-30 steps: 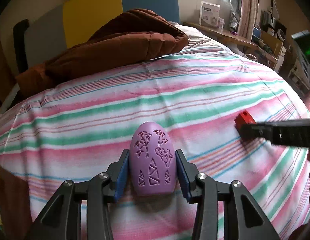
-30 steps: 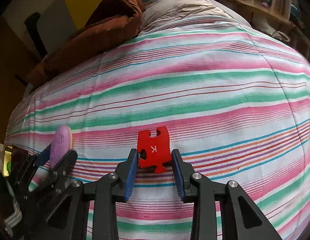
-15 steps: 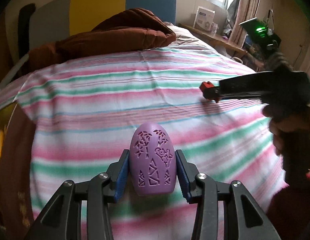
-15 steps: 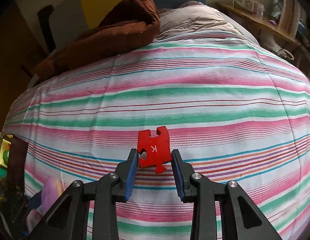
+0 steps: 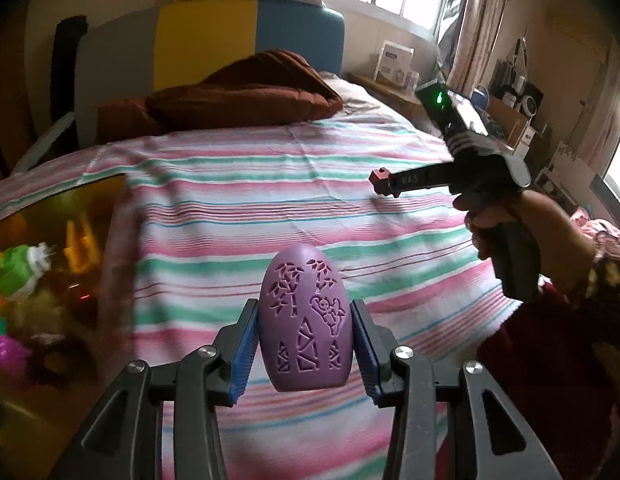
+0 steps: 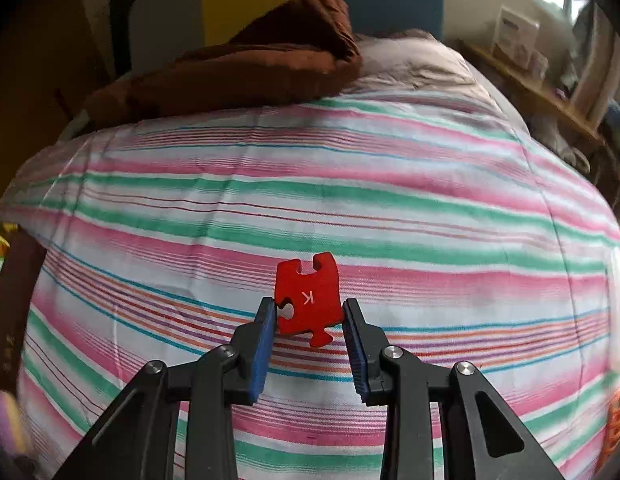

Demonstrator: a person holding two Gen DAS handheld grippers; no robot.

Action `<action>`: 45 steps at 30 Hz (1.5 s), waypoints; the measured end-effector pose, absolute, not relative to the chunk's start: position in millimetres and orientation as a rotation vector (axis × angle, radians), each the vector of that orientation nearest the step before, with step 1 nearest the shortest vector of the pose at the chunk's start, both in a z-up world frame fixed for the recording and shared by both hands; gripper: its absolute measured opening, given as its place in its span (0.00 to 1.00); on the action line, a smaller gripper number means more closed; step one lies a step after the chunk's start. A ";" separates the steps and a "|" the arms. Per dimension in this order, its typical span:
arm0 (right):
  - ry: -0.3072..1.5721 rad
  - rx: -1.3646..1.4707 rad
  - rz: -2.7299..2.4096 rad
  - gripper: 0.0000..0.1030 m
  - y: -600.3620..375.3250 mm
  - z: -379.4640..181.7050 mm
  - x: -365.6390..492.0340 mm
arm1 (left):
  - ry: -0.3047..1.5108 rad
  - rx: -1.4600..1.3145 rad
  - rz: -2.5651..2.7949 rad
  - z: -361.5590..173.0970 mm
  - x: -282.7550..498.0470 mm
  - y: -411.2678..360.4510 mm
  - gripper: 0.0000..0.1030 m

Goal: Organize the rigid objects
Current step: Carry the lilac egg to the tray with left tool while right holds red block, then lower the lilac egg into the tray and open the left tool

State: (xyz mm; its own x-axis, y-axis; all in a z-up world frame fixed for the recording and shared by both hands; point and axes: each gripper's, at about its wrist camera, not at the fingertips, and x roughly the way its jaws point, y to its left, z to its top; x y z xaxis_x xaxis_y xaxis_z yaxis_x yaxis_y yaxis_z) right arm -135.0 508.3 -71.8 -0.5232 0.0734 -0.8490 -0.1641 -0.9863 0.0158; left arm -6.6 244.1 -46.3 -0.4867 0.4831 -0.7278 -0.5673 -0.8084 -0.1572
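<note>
We see the left tongs (image 5: 306, 354) clamped on a purple egg-shaped shell (image 5: 306, 320) with cut-out patterns; the blue pads (image 5: 243, 354) press its two sides, and it stands upright between them, above the striped bedsheet (image 5: 270, 208). The right tongs (image 6: 310, 336) are clamped on a red puzzle piece (image 6: 308, 302) that carries a white letter K, also held over the bed (image 6: 350, 208). In the left wrist view the right tongs (image 5: 384, 182) appear far to the right, with the red piece at their tip, and the right hand (image 5: 510, 216) grips the handle. At the far end of the bed lies a brown blanket (image 5: 238, 98). On the left, beside the bed, we see a blurred heap of colourful toys (image 5: 18, 280), perhaps inside a box.
</note>
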 end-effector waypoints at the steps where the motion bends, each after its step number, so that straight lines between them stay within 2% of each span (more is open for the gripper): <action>1: 0.131 -1.454 2.635 0.33 506.1 -71.6 -134.8 | 0.137 -1.068 2.285 -44.5 -5.7 238.1 0.43; 6: 0.095 -1.446 2.671 0.33 497.9 -70.3 -134.9 | 0.098 -1.058 2.336 -31.4 4.3 195.6 0.43; 13: 0.148 -1.453 2.667 0.33 500.3 -74.3 -134.8 | 0.073 -1.038 2.409 -20.7 16.0 141.0 0.43; 24: 0.114 -1.406 2.685 0.33 493.1 -50.2 -126.5 | -0.083 -1.192 2.525 -38.9 -2.4 53.1 0.43; 32: 0.123 -1.353 2.756 0.33 467.1 -19.0 -107.4 | -0.101 -1.265 2.513 -55.2 -12.0 31.3 0.43; 42: 0.286 -1.345 2.814 0.33 429.5 -4.8 -81.4 | -0.073 -1.327 2.494 -70.2 -20.8 15.2 0.43; 45: 0.330 -1.343 2.847 0.33 412.8 1.5 -74.1 | -0.015 -1.351 2.523 -72.5 -23.9 14.5 0.43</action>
